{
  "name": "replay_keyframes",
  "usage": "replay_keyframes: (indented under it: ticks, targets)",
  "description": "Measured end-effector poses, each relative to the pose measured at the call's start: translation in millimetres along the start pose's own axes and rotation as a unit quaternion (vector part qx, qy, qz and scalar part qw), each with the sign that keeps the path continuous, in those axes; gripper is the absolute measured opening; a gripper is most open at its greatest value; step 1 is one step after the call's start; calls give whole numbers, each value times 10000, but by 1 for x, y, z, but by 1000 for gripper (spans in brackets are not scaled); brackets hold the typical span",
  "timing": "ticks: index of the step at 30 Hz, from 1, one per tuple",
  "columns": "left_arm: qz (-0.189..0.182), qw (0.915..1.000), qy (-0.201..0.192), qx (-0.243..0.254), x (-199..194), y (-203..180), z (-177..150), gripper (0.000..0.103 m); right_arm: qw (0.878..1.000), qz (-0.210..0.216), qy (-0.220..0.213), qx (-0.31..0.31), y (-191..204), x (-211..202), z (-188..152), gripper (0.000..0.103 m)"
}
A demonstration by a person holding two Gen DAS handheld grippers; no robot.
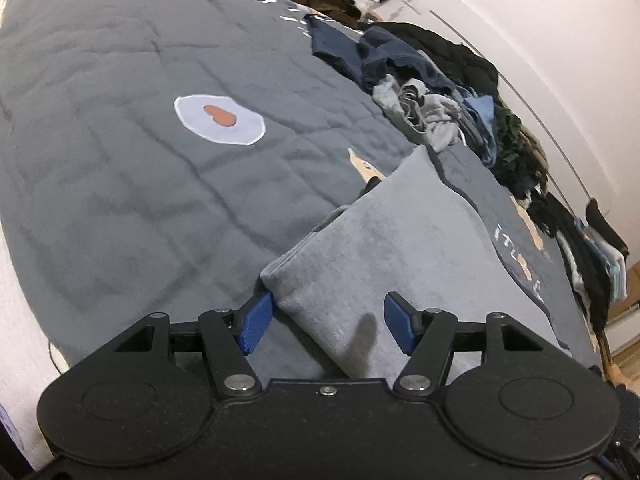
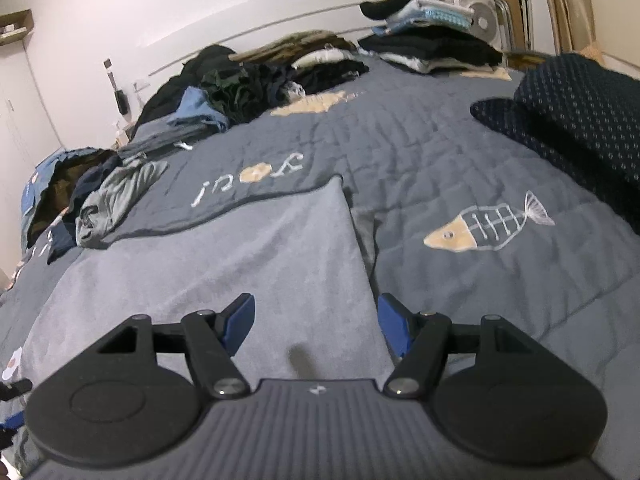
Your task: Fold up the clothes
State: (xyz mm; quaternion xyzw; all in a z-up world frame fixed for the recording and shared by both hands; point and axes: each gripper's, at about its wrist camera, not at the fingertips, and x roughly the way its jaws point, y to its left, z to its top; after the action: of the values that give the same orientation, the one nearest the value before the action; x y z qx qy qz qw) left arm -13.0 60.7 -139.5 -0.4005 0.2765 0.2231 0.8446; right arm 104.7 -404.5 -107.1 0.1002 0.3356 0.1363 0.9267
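A light grey garment (image 1: pixel 400 240) lies flat on the blue-grey quilt (image 1: pixel 120 160), with one layer doubled over. My left gripper (image 1: pixel 329 325) hovers open at its near left corner. The corner sits between the blue pads (image 1: pixel 256 322) without being pinched. In the right wrist view the same grey garment (image 2: pixel 240 248) stretches away from me, its right edge running back between the fingers. My right gripper (image 2: pixel 317 325) stands open over that near right edge, its pads (image 2: pixel 394 328) apart from the cloth.
A heap of unfolded clothes (image 2: pixel 112 200) lines the far side of the quilt (image 2: pixel 460 160), also in the left view as a heap (image 1: pixel 420 92). Folded stacks (image 2: pixel 432 48) sit at the far right corner. A navy dotted fabric (image 2: pixel 580 120) lies at the right. A white wall (image 1: pixel 520 20) stands behind.
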Motion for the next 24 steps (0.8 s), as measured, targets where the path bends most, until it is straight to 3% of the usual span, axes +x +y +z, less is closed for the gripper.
replay_keyframes:
  ticks: [6, 14, 24]
  targets:
    - [-206, 9984, -91, -513, -4, 9, -5, 61, 10000, 32, 22, -61, 3, 1, 2, 67]
    - [-434, 9978, -194, -454, 0, 8, -5, 61, 9993, 229, 128, -259, 7, 1, 0, 67]
    - [-547, 9940, -316, -898, 1, 17, -13, 61, 9986, 199, 225, -440, 1, 5, -5, 67]
